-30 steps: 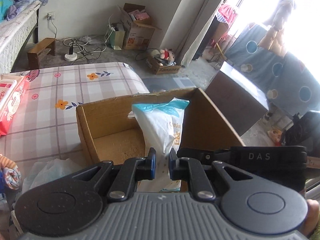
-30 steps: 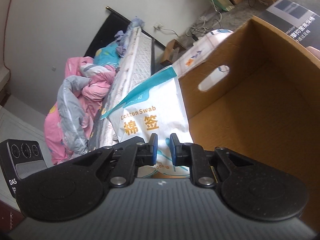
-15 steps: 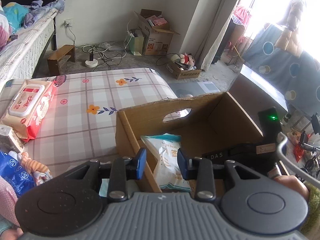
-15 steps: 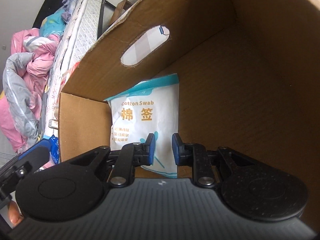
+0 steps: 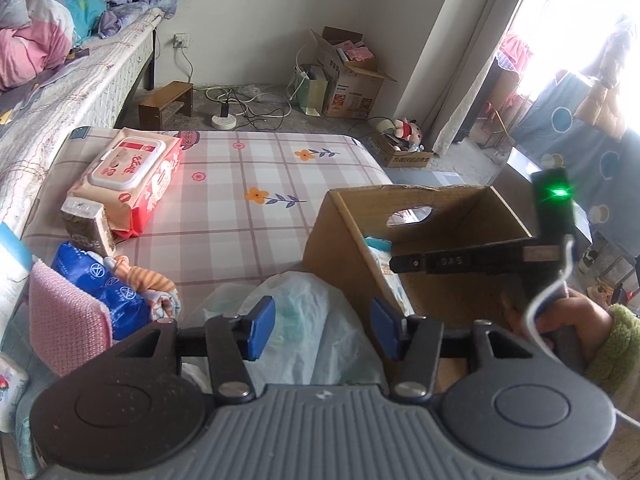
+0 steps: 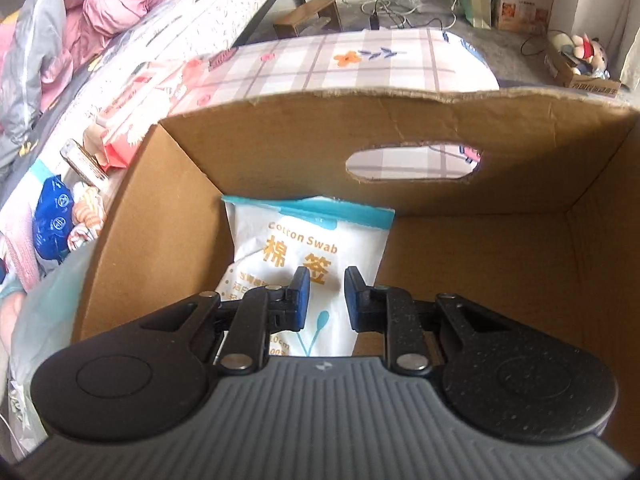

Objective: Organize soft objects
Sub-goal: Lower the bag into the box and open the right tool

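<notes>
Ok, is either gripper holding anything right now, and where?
Nothing. Left gripper has just been opening, fingers empty; right gripper stands slightly apart over the swab bag in the box, not pinching it.

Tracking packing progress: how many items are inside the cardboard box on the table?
1: the cotton swab bag, leaning in the far left corner of the cardboard box. The right tool hides some of the floor, so more may be hidden.
</notes>
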Tool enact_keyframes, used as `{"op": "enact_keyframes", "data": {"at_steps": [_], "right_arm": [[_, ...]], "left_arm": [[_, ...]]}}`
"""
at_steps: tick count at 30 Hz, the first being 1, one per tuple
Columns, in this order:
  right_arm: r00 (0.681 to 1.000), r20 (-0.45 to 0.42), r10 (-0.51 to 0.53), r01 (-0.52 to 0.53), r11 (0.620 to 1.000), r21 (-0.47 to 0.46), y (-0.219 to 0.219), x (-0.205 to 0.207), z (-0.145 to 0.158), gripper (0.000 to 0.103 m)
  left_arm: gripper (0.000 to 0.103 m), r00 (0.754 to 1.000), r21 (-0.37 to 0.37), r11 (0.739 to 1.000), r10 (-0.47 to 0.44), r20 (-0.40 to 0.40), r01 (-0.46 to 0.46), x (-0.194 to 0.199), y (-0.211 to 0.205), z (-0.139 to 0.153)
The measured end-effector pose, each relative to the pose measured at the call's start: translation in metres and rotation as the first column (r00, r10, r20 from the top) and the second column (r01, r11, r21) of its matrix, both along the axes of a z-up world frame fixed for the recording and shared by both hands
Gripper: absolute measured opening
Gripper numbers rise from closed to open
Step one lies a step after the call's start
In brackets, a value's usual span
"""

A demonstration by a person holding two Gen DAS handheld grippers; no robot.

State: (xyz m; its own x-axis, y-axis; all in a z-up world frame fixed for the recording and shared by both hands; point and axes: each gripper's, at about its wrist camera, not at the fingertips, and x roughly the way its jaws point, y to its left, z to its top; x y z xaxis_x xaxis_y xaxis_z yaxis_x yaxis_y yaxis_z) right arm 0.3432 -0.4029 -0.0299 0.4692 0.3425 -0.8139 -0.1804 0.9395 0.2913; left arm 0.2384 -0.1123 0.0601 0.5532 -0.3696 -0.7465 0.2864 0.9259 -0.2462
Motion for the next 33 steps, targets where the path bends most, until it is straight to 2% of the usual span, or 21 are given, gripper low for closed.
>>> {"op": "enact_keyframes", "data": {"at_steps": [1, 3, 6, 8, 10, 12, 15, 18, 20, 22, 25, 29, 31, 33], "right_arm": [[1.0, 0.016, 0.02, -0.021, 0.998, 0.062, -0.002, -0.005, 0.008, 0.019], [0.998, 0.032, 0.055, -0.059, 0.992, 0.115, 0.0, -0.013, 0.014, 0.019], [0.996, -0.04, 0.081, -0.076, 0.989, 0.123, 0.005, -0.008, -0.005, 0.019], [0.994, -0.086, 0.068, -0.056, 0.989, 0.135, 0.002, -0.004, -0.023, 0.019], [0.994, -0.093, 0.05, -0.03, 0.98, 0.198, -0.007, -0.003, -0.032, 0.018], [0.992, -0.127, 0.024, 0.007, 0.969, 0.245, -0.018, -0.002, -0.031, 0.019], [0.997, -0.078, -0.027, 0.048, 0.959, 0.278, -0.038, -0.009, -0.017, 0.019], [0.985, -0.058, -0.162, 0.171, 0.958, 0.23, -0.064, -0.007, -0.011, 0.022], [0.963, -0.103, -0.249, 0.265, 0.943, 0.203, -0.074, 0.0, -0.021, 0.027], [0.947, -0.165, -0.275, 0.307, 0.927, 0.215, -0.076, 0.007, -0.039, 0.027], [0.958, -0.159, -0.239, 0.269, 0.941, 0.207, -0.06, 0.01, -0.049, 0.027], [0.978, -0.073, -0.195, 0.202, 0.975, 0.096, -0.039, 0.01, -0.041, 0.028], [0.979, -0.039, -0.199, 0.2, 0.979, 0.032, -0.038, 0.006, -0.034, 0.029], [0.975, -0.03, -0.219, 0.22, 0.975, 0.019, -0.042, 0.0, -0.026, 0.031]], "left_arm": [[0.057, 1.0, -0.002, 1.0, 0.005, 0.002, -0.005, -0.002, 0.004, 0.0], [0.058, 1.0, -0.003, 1.0, 0.02, 0.004, -0.02, -0.007, 0.014, 0.0], [0.058, 0.999, -0.003, 0.999, 0.052, -0.007, -0.052, -0.01, 0.027, -0.004], [0.058, 0.997, -0.012, 0.997, 0.069, -0.028, -0.07, -0.011, 0.035, -0.007], [0.058, 0.996, -0.022, 0.996, 0.08, -0.038, -0.081, -0.013, 0.042, -0.008], [0.061, 0.996, -0.016, 0.996, 0.082, -0.035, -0.083, -0.016, 0.048, -0.008], [0.071, 0.996, -0.02, 0.996, 0.09, -0.024, -0.091, -0.021, 0.054, -0.008], [0.082, 0.995, -0.003, 0.995, 0.1, -0.003, -0.1, -0.026, 0.058, -0.007], [0.086, 0.995, 0.019, 0.995, 0.102, 0.01, -0.102, -0.032, 0.059, -0.006], [0.09, 0.995, 0.04, 0.994, 0.102, 0.019, -0.103, -0.038, 0.061, -0.007], [0.092, 0.994, 0.072, 0.991, 0.109, 0.027, -0.11, -0.048, 0.065, -0.008], [0.093, 0.991, 0.092, 0.987, 0.126, 0.044, -0.13, -0.061, 0.076, -0.01], [0.095, 0.989, 0.089, 0.986, 0.133, 0.063, -0.139, -0.069, 0.085, -0.011], [0.096, 0.986, 0.093, 0.984, 0.144, 0.086, -0.152, -0.078, 0.093, -0.011]]}}
